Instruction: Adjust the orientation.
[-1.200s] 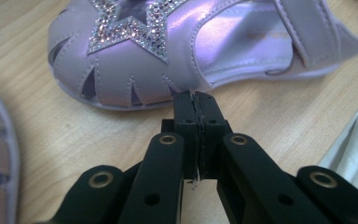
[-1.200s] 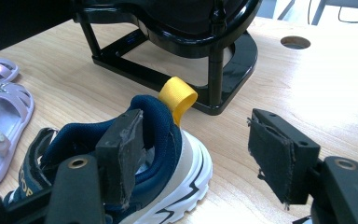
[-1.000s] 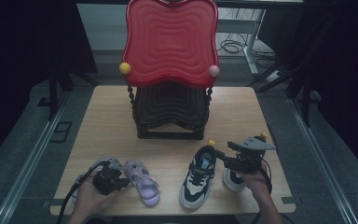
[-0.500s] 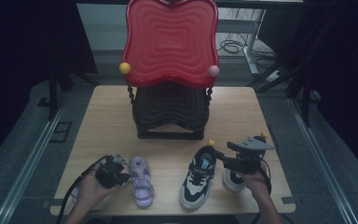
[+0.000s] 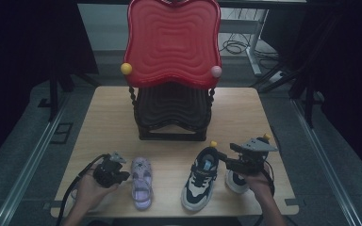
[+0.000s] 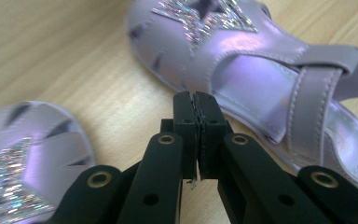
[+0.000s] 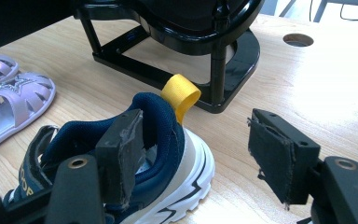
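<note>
Near edge, left: the left gripper point(image 5: 111, 170) has its jaws pressed together with nothing between them, lying on the wooden table point(image 5: 108, 122) just left of a lilac sandal point(image 5: 141, 182). In the left gripper view its tips sit over bare wood between that sandal point(image 6: 261, 79) and a second lilac sandal point(image 6: 25, 158), touching neither.

Near edge, right: the right gripper point(image 5: 233, 162) stands wide open beside the heel of a navy-and-white sneaker point(image 5: 199, 176); one pad is against the padded collar point(image 7: 156, 126), the other well clear. A second sneaker point(image 5: 235, 181) lies just beside the first, largely under that hand.

Bare wood separates the sandal from the sneaker, and more lies ahead up to the black stand point(image 5: 172, 115). Above it rises a red ribbed panel point(image 5: 172, 42).

Against one second ago, the lilac sandal has swung straighter, toe pointing away, and the left gripper has shifted right; the right gripper is unchanged.
</note>
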{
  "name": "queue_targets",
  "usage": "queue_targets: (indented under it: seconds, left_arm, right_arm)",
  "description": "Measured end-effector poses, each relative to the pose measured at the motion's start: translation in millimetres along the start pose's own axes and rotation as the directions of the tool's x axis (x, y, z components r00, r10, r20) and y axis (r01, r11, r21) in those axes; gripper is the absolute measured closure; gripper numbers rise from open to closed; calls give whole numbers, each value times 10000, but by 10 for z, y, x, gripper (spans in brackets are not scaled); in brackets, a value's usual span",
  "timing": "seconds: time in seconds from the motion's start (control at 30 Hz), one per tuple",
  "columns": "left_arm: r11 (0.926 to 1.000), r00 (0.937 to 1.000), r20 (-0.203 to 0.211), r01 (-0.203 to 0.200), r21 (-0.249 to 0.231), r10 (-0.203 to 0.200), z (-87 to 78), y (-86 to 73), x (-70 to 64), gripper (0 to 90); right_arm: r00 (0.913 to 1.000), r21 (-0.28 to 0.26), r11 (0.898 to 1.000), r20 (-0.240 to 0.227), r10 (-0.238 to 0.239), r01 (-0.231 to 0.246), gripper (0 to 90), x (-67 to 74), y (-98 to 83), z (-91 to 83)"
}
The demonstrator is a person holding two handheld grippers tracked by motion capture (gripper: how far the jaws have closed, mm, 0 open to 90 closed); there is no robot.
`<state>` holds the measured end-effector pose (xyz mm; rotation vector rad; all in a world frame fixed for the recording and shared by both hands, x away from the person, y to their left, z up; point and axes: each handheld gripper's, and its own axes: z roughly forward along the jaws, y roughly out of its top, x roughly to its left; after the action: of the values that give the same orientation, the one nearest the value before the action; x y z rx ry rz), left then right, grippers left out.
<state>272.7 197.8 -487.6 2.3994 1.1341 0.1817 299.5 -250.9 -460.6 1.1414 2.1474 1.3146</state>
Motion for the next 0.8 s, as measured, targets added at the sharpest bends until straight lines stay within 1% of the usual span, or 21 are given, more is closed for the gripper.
queue_targets:
  seconds: [0.03,0.1,0.17,0.27,0.37,0.47,0.5,0.53,0.8]
  left_arm:
    - [10000,9999,-87,75,-27,-75,6,11,18,895]
    - [10000,9998,-194,83,49,-82,30,23,33,898]
    - [9998,9991,-426,77,162,-70,62,36,42,899]
    - [9998,9992,-381,103,174,-96,98,55,35,899]
    - [9997,9993,-371,52,224,-43,119,79,29,899]
    - [9998,9993,-365,89,165,-83,137,136,39,899]
    - [9998,9993,-360,46,191,-39,142,152,46,898]
    - [9998,9993,-353,119,135,-114,154,167,42,898]
    - [9999,9998,-181,54,92,-52,217,289,53,898]
  right_arm:
    - [10000,3,10000,18,-34,34,345,2,1,4]
    - [10000,6,10000,19,-42,42,345,4,1,5]
    - [10000,21,10000,9,-33,33,346,5,0,6]
    - [10000,8,10000,43,-38,38,345,-4,-3,6]
    - [10000,-9,10000,68,68,-68,345,-9,-3,0]
    - [10000,-33,10000,81,48,-48,345,-10,-1,-6]
    - [10000,-36,10000,82,45,-44,346,-10,-1,-7]
    - [10000,-38,10000,83,45,-45,345,-9,-1,-6]
    - [9999,18,10000,94,59,-59,345,-20,-10,15]
